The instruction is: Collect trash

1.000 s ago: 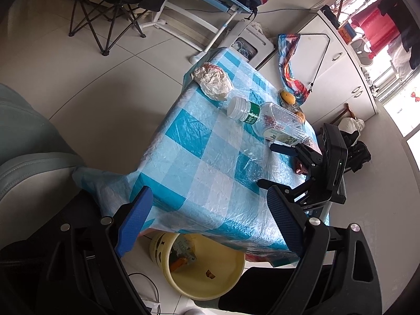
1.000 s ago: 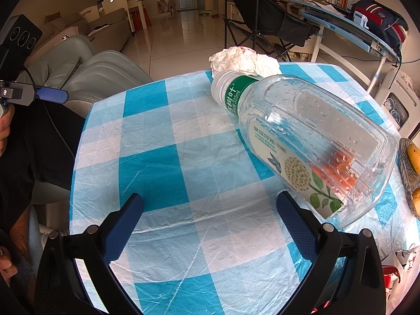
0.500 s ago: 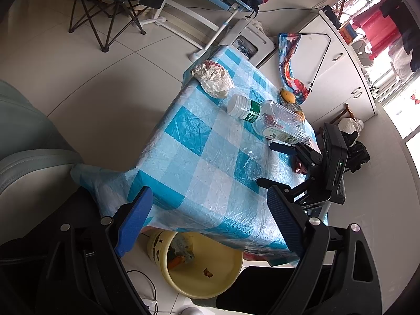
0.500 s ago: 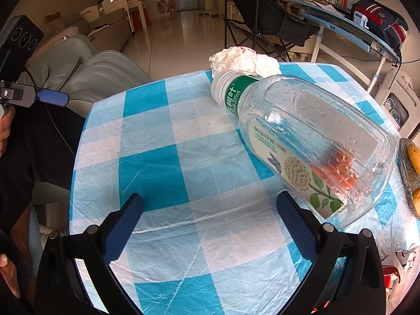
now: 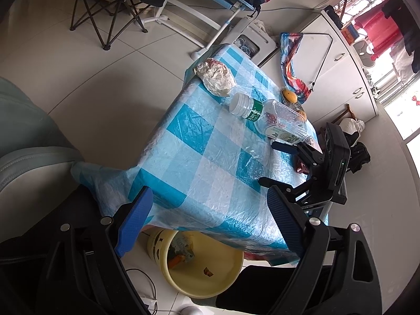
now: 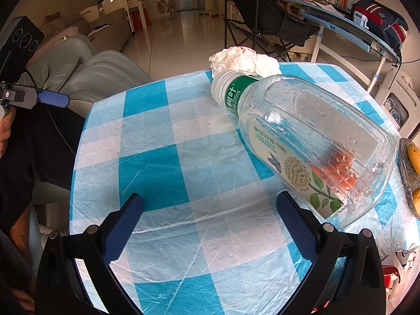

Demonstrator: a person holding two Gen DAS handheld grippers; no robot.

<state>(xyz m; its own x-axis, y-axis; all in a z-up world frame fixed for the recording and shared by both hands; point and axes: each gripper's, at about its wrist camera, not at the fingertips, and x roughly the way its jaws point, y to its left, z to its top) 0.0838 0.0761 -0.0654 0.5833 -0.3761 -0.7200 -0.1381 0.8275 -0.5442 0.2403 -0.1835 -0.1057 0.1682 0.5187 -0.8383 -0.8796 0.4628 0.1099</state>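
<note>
Right gripper [image 6: 210, 220] spread wide with textured blue pads, gripping nothing, just short of clear ribbed plastic bottle [image 6: 302, 141] lying on its side on crinkled blue-check tablecloth [image 6: 149, 168]. Crumpled white paper wad [image 6: 244, 61] touching bottle's cap end. Left gripper [image 5: 207, 220] also agape and empty — above round yellow bucket [image 5: 207, 283] on floor.

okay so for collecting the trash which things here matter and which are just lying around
For the job: empty plastic bottle, crumpled paper wad, yellow bin, right tool.
Just lying about: fruit basket, folding chair, backpack.
</note>
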